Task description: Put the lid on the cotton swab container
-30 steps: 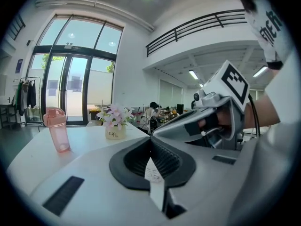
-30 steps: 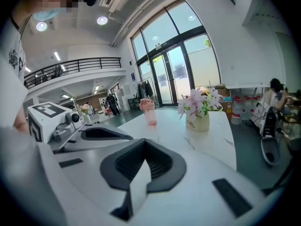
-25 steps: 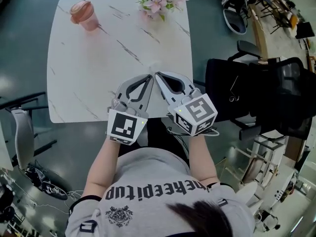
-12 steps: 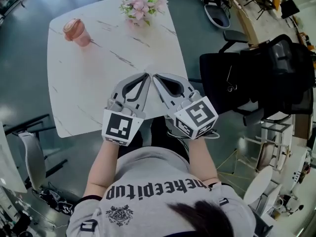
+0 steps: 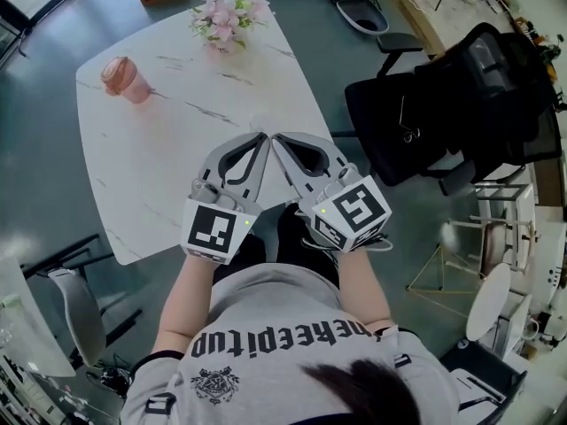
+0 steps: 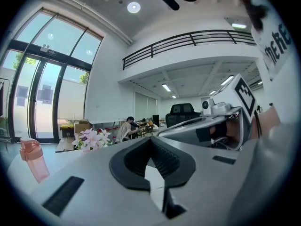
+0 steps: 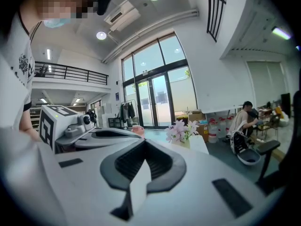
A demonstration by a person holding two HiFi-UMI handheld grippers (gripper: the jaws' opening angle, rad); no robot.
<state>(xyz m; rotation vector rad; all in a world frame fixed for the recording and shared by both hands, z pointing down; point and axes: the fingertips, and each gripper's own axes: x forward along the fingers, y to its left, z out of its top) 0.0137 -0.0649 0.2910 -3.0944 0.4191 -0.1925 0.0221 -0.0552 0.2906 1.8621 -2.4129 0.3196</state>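
- White marble-patterned table (image 5: 168, 158): bare middle.
- Black office chair (image 5: 425, 118): just beside the table's right edge.
- Left gripper (image 5: 263, 137): jaws closed together, nothing between them, above the table's near edge.
- Right gripper (image 5: 277, 138): jaws likewise closed and empty, its tip just beside the left's.
- Pink flowers (image 5: 223, 18): far edge of the table.
- Pink bottle (image 5: 122, 78): far left corner.
- Cotton swab container and lid: not made out in any view.
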